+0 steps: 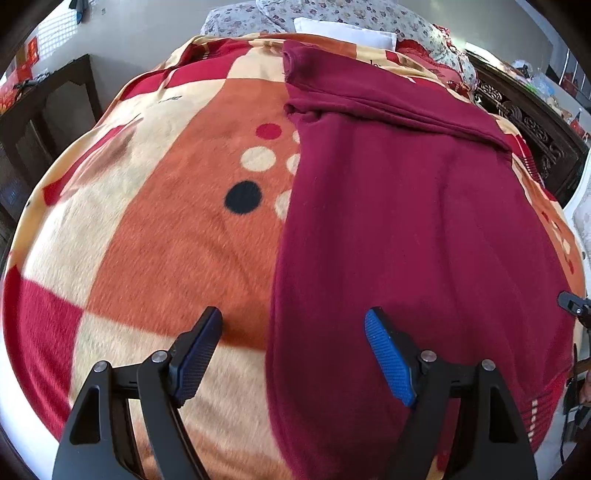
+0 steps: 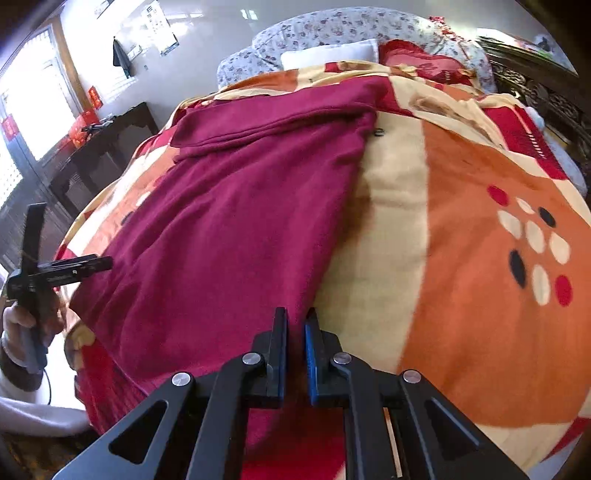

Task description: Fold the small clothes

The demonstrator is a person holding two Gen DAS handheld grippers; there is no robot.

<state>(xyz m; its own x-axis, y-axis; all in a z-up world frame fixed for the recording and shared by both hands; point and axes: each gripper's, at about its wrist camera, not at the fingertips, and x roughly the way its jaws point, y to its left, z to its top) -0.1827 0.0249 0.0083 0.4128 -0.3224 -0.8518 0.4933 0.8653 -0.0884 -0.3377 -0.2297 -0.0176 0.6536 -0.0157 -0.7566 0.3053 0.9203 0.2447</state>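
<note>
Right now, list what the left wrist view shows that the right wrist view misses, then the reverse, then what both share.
Only the left wrist view: the left tongs open, straddling the left edge of the dark red fleece garment.
Only the right wrist view: the right tongs shut at the garment's right edge, and a hand gripping the other tool.
Both: the garment lying flat on the orange, cream and red dotted blanket, with the white pillow beyond.

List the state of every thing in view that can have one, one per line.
Maroon fleece garment: lying flat on the bed, far end folded over.
Orange, cream and red patterned blanket: spread out under the garment.
Left gripper: open, above the garment's left edge.
Right gripper: shut at the garment's right edge; whether cloth is pinched is unclear.
</note>
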